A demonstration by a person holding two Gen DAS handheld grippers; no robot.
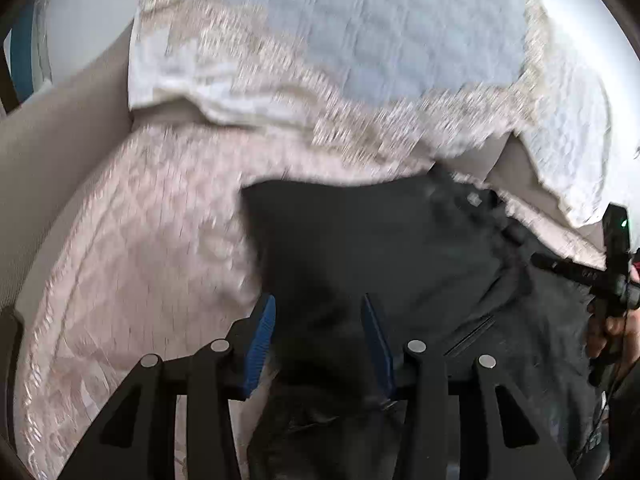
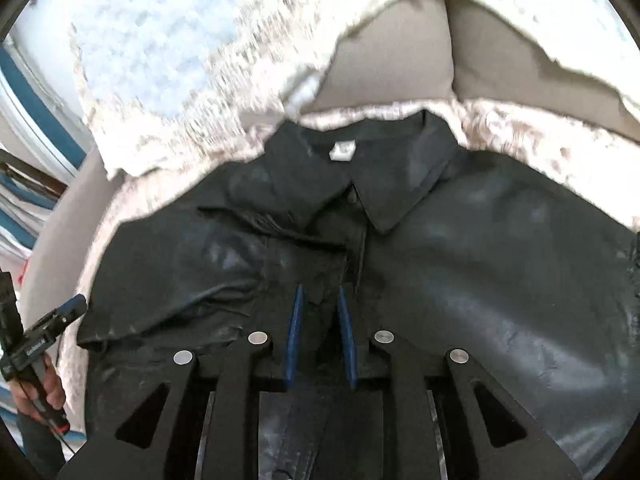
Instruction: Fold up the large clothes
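We see a black collared jacket (image 2: 460,240) spread front-up on a quilted cover (image 1: 132,240), collar toward the cushions. Our right gripper (image 2: 320,308) hovers just below the collar over the front placket, jaws narrowly parted, with no fabric visibly pinched. Our left gripper (image 1: 318,320) stands half-open at the jacket's left edge, empty. We judge the first side fold pending; next, each gripper must take an edge.

Both wrist cameras are looking steeply down, close over the jacket (image 2: 400,240) (on a sofa (image 2: 392,52)); each is catching the other hand-held gripper (image 1: 616,272) at its edge.
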